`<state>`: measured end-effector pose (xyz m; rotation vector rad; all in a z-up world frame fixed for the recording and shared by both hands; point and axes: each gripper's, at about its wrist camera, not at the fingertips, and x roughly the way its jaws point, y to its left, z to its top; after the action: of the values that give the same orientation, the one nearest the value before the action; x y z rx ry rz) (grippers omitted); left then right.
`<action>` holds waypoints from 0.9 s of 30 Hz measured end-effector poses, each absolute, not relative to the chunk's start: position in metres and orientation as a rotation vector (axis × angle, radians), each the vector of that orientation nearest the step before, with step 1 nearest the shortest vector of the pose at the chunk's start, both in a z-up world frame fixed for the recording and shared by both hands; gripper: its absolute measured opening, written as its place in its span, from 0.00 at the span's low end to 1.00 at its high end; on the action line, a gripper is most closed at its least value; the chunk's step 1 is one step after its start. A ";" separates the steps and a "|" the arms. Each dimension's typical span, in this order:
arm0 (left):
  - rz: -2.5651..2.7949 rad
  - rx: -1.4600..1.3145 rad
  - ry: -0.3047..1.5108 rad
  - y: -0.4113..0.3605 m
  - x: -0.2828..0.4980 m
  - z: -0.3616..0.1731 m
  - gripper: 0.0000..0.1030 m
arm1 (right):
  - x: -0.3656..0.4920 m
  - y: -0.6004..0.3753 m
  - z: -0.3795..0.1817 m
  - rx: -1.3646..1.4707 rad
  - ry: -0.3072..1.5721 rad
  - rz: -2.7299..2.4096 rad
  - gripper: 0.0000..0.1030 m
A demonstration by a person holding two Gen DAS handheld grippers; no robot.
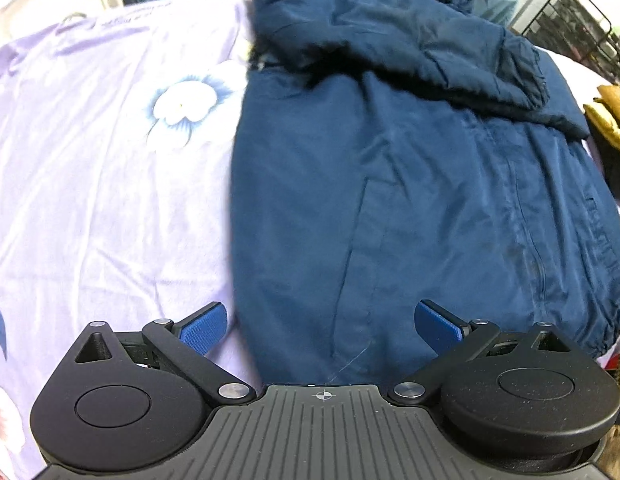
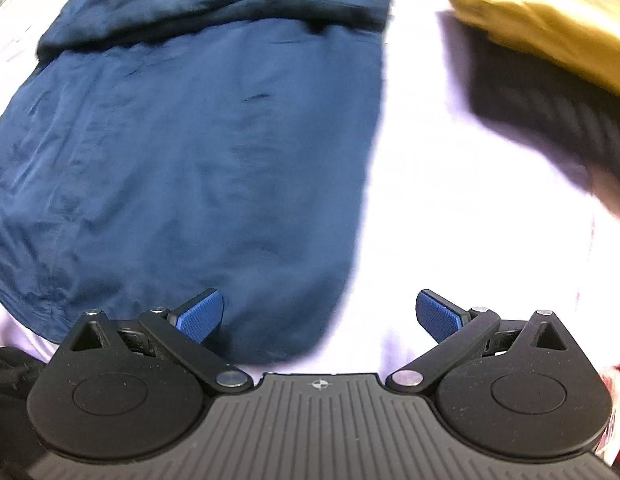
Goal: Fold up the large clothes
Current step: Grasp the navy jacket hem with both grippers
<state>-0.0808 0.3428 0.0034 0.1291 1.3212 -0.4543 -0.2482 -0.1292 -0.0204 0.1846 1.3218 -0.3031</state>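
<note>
Although faint marks run along the far edge of the sheet [image 1: 90,160], no writing can be read on it or on the jacket [image 1: 389,200], and the right wrist view is blurred. A navy jacket is seen laid flat on the lilac flowered sheet, zip side up, with a sleeve folded across its far part. Its left edge is seen as a straight line running away from the left gripper [image 1: 321,326]; broad bare sheet lies to the left of that edge. In the right wrist view the jacket's right edge is bordered by a strip of bare sheet, beyond which a tan and black pile [image 2: 549,60] is stacked. The left gripper is held with its fingers spread wide and nothing between them: the left pad [image 1: 204,326] over sheet just beside the jacket edge, the other over the hem. The right gripper [image 2: 319,314] is likewise spread wide and empty, straddling the hem's right corner, one pad [image 2: 200,314] over fabric, the other over sheet. Contact with the cloth cannot be told.
</note>
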 end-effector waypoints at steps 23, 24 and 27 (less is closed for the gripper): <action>-0.574 0.023 1.460 0.349 -0.103 -0.050 1.00 | -0.244 -0.164 -0.072 0.647 1.293 -0.132 0.79; -0.575 0.025 1.459 0.347 -0.101 -0.051 1.00 | -0.243 -0.164 -0.075 0.660 1.299 -0.132 0.78; -0.568 0.042 1.454 0.341 -0.100 -0.049 1.00 | -0.241 -0.162 -0.078 0.676 1.297 -0.152 0.78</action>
<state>-0.0996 0.3407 -0.0494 0.0421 1.4536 -0.5680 -0.2408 -0.1618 -0.0779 0.6761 1.2972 -0.1516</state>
